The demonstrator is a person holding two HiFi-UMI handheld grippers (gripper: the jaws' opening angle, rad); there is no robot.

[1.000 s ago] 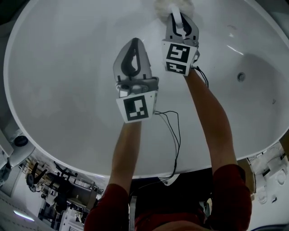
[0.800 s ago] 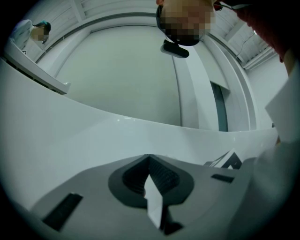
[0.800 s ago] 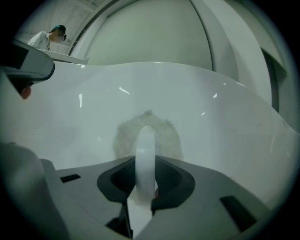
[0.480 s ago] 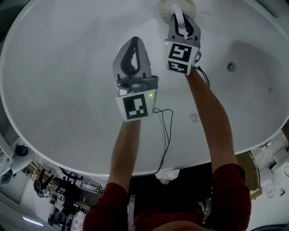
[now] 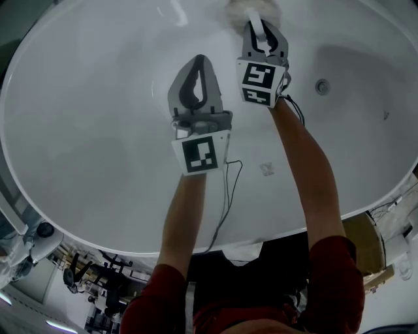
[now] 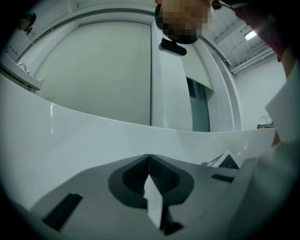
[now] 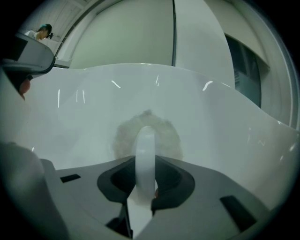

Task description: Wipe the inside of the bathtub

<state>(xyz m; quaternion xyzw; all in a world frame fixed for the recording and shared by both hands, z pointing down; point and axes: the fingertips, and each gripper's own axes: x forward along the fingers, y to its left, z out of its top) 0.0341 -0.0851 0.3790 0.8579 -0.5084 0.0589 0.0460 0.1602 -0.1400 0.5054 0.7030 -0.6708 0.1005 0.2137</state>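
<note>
1. The bathtub [image 5: 85, 130] is white and oval and fills most of the head view. Its round drain [image 5: 322, 85] lies towards the right end.
2. A fluffy, pale scrubber [image 7: 123, 137] rests against the tub's inner wall at the top edge of the head view [image 5: 236, 8]. Its white loop handle [image 7: 145, 140] stands on edge and points back at the right tool.
3. The right tool [image 7: 145, 165] has its jaws clamped on that loop handle, one dark pad on each side of it. In the head view this tool [image 5: 261, 26] reaches furthest into the tub.
4. The left tool [image 6: 149, 159] has its jaws closed together with nothing between them. In the head view it [image 5: 196, 62] sits just beside the right tool, lower in the frame and over the tub's bare surface.
5. A thin dark cable [image 5: 225, 189] trails from the left tool's marker cube [image 5: 200, 154] down across the tub towards the near rim.
6. Both forearms are bare, with dark red sleeves [image 5: 330, 274] at the bottom.
</note>
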